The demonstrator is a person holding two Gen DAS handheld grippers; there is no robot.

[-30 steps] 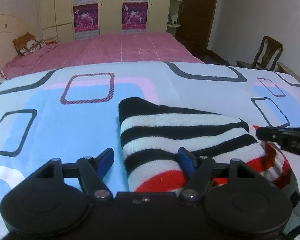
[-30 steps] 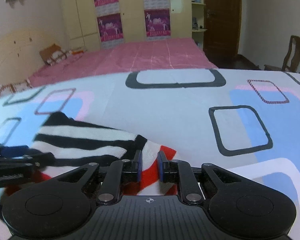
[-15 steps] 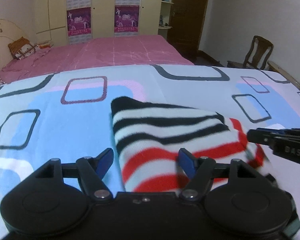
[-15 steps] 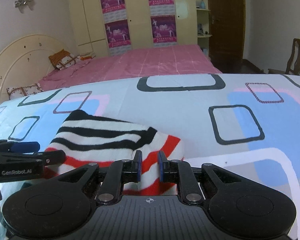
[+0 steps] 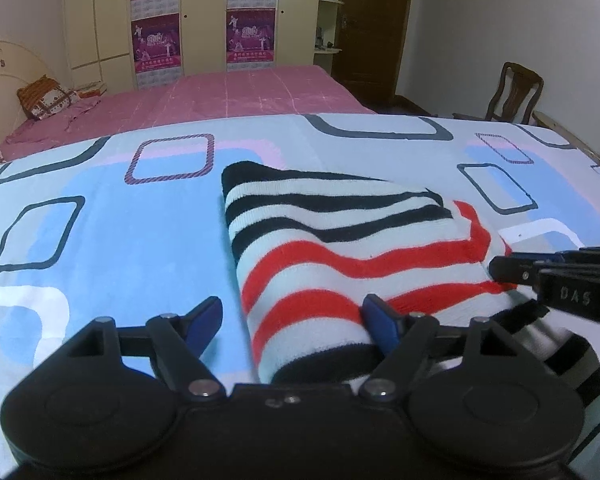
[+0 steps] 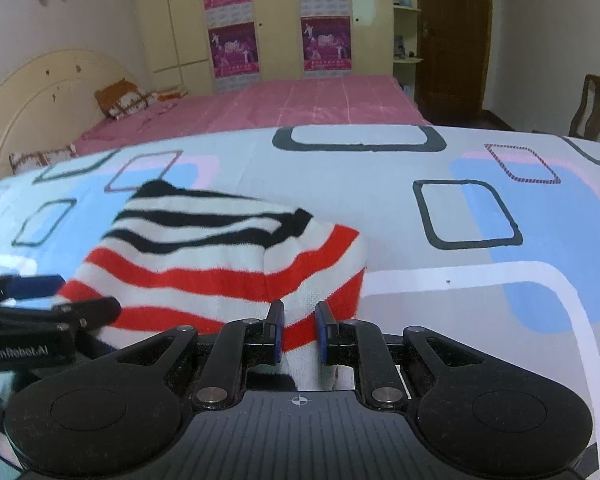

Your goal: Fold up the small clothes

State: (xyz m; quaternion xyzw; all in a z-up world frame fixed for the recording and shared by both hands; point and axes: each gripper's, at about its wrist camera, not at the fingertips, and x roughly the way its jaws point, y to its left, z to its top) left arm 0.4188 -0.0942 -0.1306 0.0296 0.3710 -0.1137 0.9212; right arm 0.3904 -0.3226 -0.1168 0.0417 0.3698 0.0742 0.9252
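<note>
A small knit garment [image 5: 340, 248] with black, white and red stripes lies folded on the patterned sheet [image 5: 120, 240]. My left gripper [image 5: 291, 312] straddles its near left edge, and its jaws are opening. One blue pad rests over the sheet and the other lies on top of the fabric, with no pinch. In the right wrist view the garment [image 6: 220, 256] has its near right corner between the pads of my right gripper [image 6: 298, 312], which is shut on it. The left gripper [image 6: 40, 300] shows at that view's left edge. The right gripper's tips [image 5: 540, 276] show at the right of the left wrist view.
The sheet covers a wide flat surface. Beyond it stands a pink bed [image 5: 240, 96] with a pillow [image 5: 44, 96] and a curved headboard [image 6: 40, 108]. Wardrobes with posters line the far wall [image 6: 280, 20]. A wooden chair [image 5: 514, 92] and a dark door [image 6: 448, 32] are at the right.
Both grippers drew back toward the near edge, pulling the garment's top layer along. More red stripes now show on top. The left jaws stand slightly wider.
</note>
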